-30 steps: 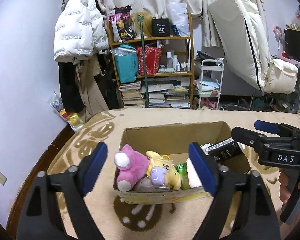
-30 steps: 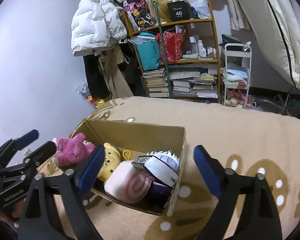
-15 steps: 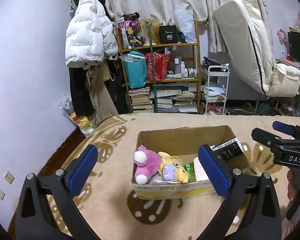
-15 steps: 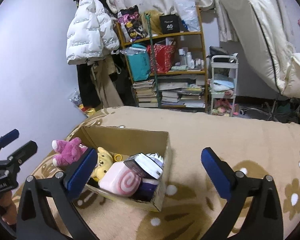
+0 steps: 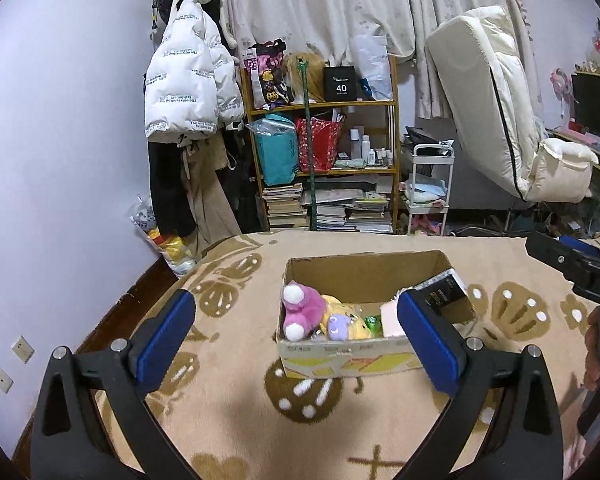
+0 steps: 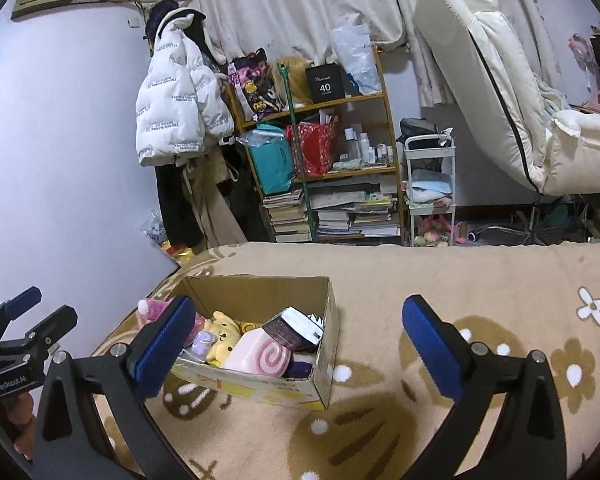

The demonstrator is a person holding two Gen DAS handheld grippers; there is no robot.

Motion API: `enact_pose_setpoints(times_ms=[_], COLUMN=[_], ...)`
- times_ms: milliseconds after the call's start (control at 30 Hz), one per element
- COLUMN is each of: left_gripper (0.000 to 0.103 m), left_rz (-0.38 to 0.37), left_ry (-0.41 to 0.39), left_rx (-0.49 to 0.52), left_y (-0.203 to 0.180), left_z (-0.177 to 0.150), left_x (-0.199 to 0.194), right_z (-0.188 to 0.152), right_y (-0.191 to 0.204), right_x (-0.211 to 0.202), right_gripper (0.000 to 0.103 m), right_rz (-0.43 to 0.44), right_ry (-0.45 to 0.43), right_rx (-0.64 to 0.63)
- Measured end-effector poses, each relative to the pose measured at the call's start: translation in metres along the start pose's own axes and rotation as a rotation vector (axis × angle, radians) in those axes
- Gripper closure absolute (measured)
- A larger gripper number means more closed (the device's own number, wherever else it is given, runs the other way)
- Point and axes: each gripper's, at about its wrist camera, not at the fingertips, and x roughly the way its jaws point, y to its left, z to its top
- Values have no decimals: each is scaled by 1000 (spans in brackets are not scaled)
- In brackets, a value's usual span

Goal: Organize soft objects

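An open cardboard box (image 5: 340,356) (image 6: 324,380) sits on the beige patterned blanket (image 5: 228,400). Inside lie a pink plush bear (image 5: 302,312), a yellow plush dog (image 6: 225,335), a small purple toy (image 5: 336,325), a pink swirl-roll cushion (image 6: 262,354) and a dark boxed item (image 6: 296,330). My left gripper (image 5: 296,328) hangs open in front of the box, nothing between its blue pads. My right gripper (image 6: 296,340) is open too, held back from the box's right front corner with nothing in it. Each gripper shows at the edge of the other's view.
Beyond the blanket's far edge stand a wooden shelf (image 5: 324,160) packed with bags and books, a white cart (image 5: 430,188), hanging coats (image 5: 188,92) and a folded white mattress (image 5: 496,100). A hand (image 5: 594,336) holds the right gripper's handle.
Both grippers pulled back and rose away from the box, which now looks smaller. The left jaws spread a little wider. The toys in the box stayed put.
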Motion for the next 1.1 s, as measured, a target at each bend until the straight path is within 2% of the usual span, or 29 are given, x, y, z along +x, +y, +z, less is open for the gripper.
enact_pose_setpoints(times_ms=[267, 400, 533, 1100], left_gripper=[3, 3, 3, 3], left_rz=[35, 51, 60, 79], left_ry=[-17, -12, -18, 0], left_rx=[3, -4, -11, -14], left_y=[1, 6, 10, 7], left_z=[-14, -22, -27, -39], left_x=[-28, -35, -37, 3], right_z=[-11, -19, -25, -35], right_y=[-2, 4, 9, -1], right_x=[-21, -32, -32, -17], right_gripper=[0, 0, 0, 0], right_rz=[-59, -122, -125, -115], right_ry=[-22, -51, -33, 1], right_rx=[-25, -99, -140, -88])
